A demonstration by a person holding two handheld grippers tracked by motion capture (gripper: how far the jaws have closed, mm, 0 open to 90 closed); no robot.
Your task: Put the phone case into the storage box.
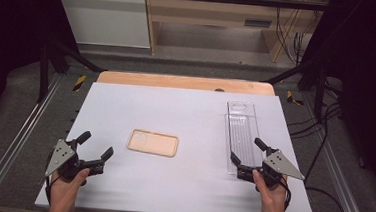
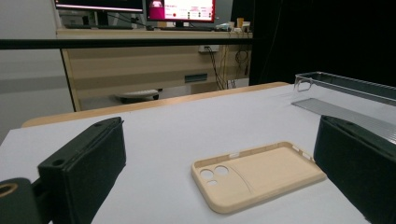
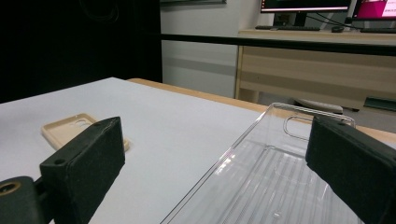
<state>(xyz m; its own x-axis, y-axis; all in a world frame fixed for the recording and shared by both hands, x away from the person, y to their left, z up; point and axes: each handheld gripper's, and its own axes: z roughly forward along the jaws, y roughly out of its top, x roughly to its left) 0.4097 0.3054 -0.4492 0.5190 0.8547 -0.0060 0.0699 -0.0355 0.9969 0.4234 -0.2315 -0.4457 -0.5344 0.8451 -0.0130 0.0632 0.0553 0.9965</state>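
The white table (image 1: pixel 185 111) fills a dark-curtained room with a wooden desk behind. A long clear plastic tray (image 1: pixel 241 135) lies at its right; the right gripper (image 1: pixel 247 152), jaws apart, straddles the tray's near end. The tan phone case (image 1: pixel 153 142) lies mid-table, ahead of the left gripper (image 1: pixel 94 147), jaws apart and empty. The thin tray wall could slip from a shallow pinch.

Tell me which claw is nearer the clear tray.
Right. The right claw sits open at the near end of the clear tray, one jaw on each side of it. The left claw is open at the far left, beyond the phone case.
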